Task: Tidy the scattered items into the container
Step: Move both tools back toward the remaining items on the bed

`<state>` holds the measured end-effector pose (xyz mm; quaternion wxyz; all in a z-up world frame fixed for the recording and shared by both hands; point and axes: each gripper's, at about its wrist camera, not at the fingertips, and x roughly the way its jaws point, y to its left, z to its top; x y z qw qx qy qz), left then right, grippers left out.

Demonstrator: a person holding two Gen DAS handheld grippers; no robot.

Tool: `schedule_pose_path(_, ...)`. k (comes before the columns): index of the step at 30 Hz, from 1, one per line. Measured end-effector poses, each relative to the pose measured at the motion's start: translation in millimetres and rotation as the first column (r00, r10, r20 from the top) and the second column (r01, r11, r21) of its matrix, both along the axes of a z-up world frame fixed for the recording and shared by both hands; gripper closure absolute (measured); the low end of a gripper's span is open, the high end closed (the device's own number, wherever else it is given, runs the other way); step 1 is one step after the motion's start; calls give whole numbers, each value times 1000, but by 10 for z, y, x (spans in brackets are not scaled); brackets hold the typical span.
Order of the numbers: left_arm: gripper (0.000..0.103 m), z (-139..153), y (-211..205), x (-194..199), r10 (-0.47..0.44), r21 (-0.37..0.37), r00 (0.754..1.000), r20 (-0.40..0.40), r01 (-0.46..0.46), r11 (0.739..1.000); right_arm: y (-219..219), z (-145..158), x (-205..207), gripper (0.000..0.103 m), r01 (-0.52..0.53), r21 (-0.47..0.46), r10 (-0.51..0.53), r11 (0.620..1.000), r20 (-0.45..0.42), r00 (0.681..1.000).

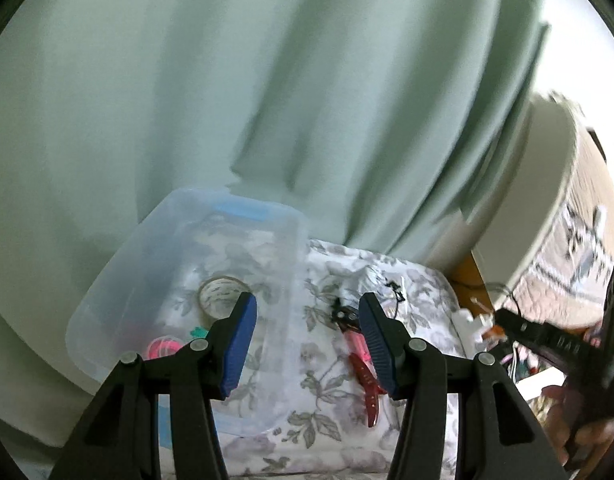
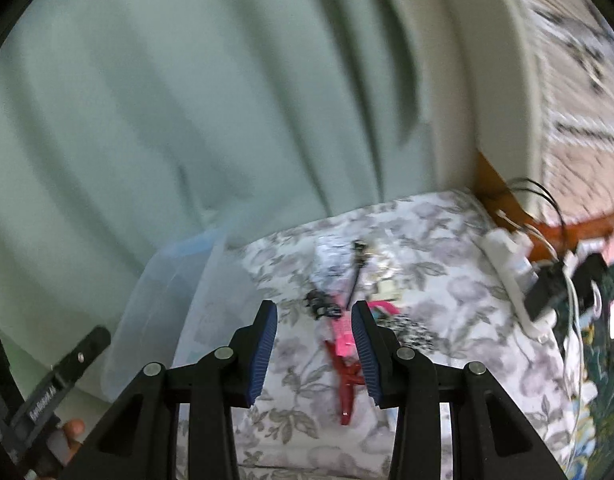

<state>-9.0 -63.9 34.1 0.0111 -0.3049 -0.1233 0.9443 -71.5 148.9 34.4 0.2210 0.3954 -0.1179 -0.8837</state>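
My left gripper (image 1: 307,344) hangs over the floral cloth (image 1: 331,408), fingers wide apart, nothing between them. Its left pad (image 1: 239,344) sits over the bin's near-right corner, the right pad (image 1: 377,344) just beside the red clip.

Clear bin (image 1: 107,300) sits on the cloth at left, against the green curtain (image 1: 267,80). Inside I see a tape roll (image 1: 219,296), upright on its side, a pink coil (image 1: 163,348) near the front wall, and a small green bit (image 1: 197,332) between them. Blue latch at the far rim.

Red clip (image 1: 367,384) lies flat on the cloth, outside the bin, just right of its wall. A pink item (image 1: 357,342) overlaps its far end, and a black clip (image 1: 341,312) lies just beyond that. Black cord (image 1: 395,292) further back, near the cloth's edge.

My right gripper (image 2: 314,350) also has fingers apart, empty. In the right wrist view the red clip (image 2: 349,384) lies between the pads, closer to the right pad (image 2: 365,352), not touching that I can tell. The pink item (image 2: 343,330) is there too, the black clip (image 2: 321,306) just past the fingertips, and a black-and-white patterned piece (image 2: 407,330) right of the right finger. The bin (image 2: 155,312) is off to the left, well apart from this gripper.

White power strip (image 2: 511,276) with plugs sits at the cloth's right edge. Views are motion-blurred; small items hard to identify.
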Motion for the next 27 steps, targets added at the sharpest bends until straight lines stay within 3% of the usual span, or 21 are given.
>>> schedule_pose_path(7, 49, -13, 398, -38, -83, -66, 996, 33, 85, 994, 642, -181, -142, 61, 98, -137, -81, 986, 127, 989)
schedule_pose_path(21, 49, -390, 919, -213, -150, -90, 973, 174, 167, 982, 1058, -475, -155, 61, 148, -148, -137, 978, 85, 987)
schedule_pose_path(27, 49, -598, 1041, -266, -169, -100, 959, 226, 196, 976, 1041, -695, -155, 61, 126, -89, -116, 988, 107, 987)
